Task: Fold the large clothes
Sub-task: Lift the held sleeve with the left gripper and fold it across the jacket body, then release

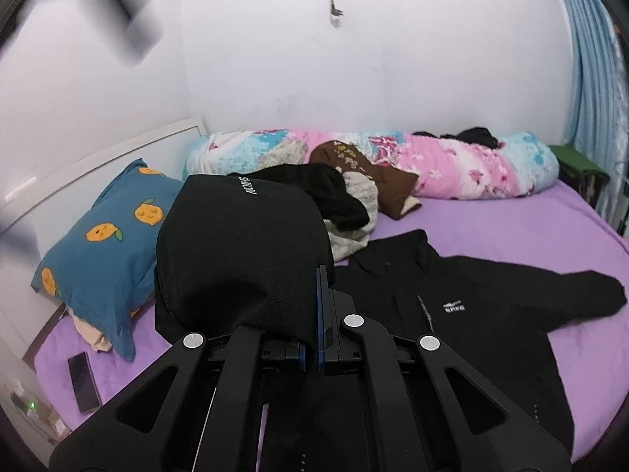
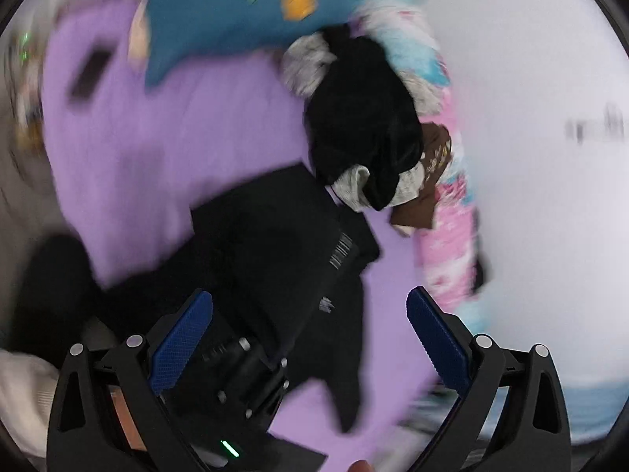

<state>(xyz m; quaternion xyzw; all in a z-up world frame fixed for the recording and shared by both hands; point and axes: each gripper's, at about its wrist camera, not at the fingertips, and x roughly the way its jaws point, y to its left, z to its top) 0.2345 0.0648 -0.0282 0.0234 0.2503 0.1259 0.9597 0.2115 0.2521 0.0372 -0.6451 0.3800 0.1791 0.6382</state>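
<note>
Plainly, each view adds something the other lacks.
Landmark: the purple bed sheet [image 1: 491,232], which carries everything else.
Left gripper [image 1: 320,314]: its blue pads are pressed together on a fold of the black garment [image 1: 240,255], which hangs lifted above the sheet with white lettering showing upside down.
Right gripper [image 2: 310,338]: fingers spread wide, nothing between the pads; it looks steeply down at the sheet.
Black jacket [image 1: 464,306]: lies flat on the sheet with one sleeve stretched out, a small white logo on the chest.
Left view only: the rolled floral quilt [image 1: 452,165] along the sheet's far edge, in sharp focus, a blue curtain [image 1: 589,59] beyond it, and a plug dangling on the white wall.
Right view only: the left gripper's body from above, the black garment stretching away from it, and a pale sleeve at the lower left edge; the frame is heavily blurred.
Both views: the blue pillow [image 1: 102,236] with orange fruit, a dark phone [image 1: 83,381] on the sheet beside it, and the clothes pile [image 1: 346,204] against the quilt.
</note>
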